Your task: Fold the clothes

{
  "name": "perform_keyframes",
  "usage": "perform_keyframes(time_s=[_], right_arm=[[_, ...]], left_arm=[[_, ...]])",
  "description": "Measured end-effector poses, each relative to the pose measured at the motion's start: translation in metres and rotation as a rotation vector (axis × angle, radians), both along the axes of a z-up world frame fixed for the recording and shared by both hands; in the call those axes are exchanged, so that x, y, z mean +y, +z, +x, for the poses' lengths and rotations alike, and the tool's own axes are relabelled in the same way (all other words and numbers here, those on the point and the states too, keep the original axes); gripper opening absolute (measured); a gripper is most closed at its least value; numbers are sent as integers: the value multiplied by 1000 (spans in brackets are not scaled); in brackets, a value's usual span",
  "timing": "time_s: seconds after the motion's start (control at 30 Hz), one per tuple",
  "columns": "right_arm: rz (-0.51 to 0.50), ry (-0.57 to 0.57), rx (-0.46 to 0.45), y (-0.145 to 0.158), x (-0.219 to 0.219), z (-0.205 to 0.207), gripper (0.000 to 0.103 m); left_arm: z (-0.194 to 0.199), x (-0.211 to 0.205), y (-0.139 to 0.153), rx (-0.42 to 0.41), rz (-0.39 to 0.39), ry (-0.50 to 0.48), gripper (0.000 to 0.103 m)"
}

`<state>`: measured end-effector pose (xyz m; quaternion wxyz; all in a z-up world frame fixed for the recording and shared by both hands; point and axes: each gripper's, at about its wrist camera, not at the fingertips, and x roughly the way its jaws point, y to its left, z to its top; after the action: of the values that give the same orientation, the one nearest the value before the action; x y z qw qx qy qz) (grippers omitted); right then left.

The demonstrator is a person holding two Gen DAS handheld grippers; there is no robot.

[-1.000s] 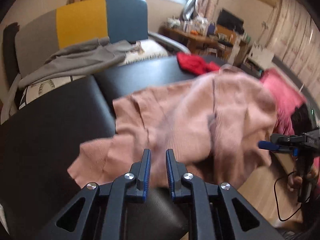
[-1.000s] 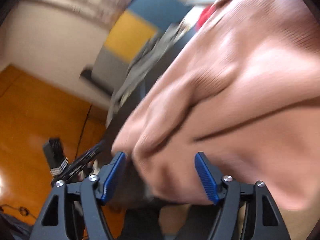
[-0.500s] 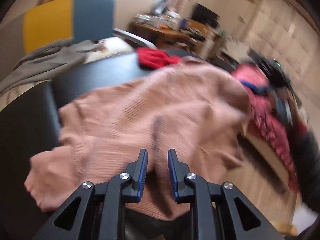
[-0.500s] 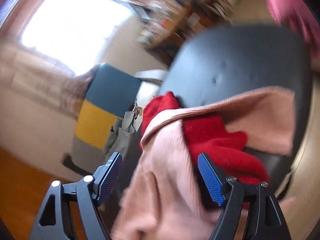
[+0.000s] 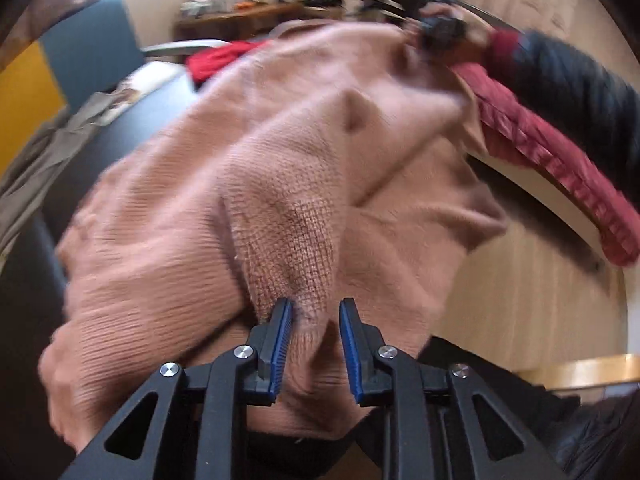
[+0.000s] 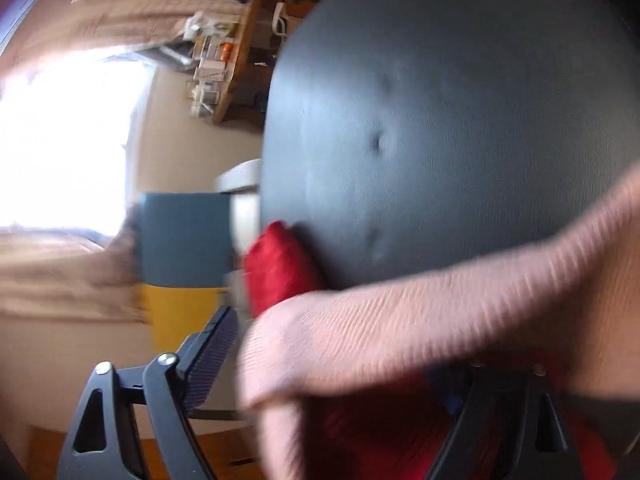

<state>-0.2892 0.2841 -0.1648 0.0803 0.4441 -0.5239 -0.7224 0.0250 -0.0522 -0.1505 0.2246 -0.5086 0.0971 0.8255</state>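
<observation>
The pink knit sweater (image 5: pixel 280 168) lies spread over a black padded tabletop (image 5: pixel 36 292), bunched into folds, with its near hem hanging past the edge. The left tongs (image 5: pixel 315 344) have a ridge of this hem between their 2 blue pads (image 5: pixel 280 348); the pads touch the knit on either side, clamped on it with a narrow gap filled by fabric. Seen from the left wrist, the far corner of the sweater is lifted toward a hand (image 5: pixel 444 32) in a dark sleeve over a red cuff, which holds the other tool.

Seen from the right wrist, a band of the same sweater (image 6: pixel 420 320) drapes across the right tongs (image 6: pixel 332 364). The left blue pad (image 6: pixel 208 360) stands clear beside the cloth, the other is buried under it, and the tongs look spread wide. A red garment (image 6: pixel 280 264) sits on the black tabletop (image 6: pixel 460 120) just behind the sweater. A grey garment (image 5: pixel 36 164) lies at the left, by a blue and yellow chair (image 6: pixel 184 248).
</observation>
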Motion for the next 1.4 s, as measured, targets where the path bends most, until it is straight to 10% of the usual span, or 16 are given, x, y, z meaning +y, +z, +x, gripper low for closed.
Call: perform_keyframes(time_s=[0.07,0.2,0.47,0.63,0.8,1.13,1.4], right_arm=[[149,46,45,12,-18,-10,28],[364,87,146,42,-39,-17,19],[597,236,416,128,-109,-14,19],[634,433,568,174,-200,-5,19],[647,576,545,159,-304,-13,19],[597,932,499,96,-511,1,19],[603,987,450,75,-518,50,64]], left_arm=[[3,6,-6,-9,13,-38,24],[7,-9,2,-6,115,-1,24],[8,-94,49,88,350,264,22],[-6,-171,49,195,153,525,22],[-3,-178,-5,2,100,535,20],[77,-152,-10,-45,267,522,21],[86,-212,41,92,297,652,21]])
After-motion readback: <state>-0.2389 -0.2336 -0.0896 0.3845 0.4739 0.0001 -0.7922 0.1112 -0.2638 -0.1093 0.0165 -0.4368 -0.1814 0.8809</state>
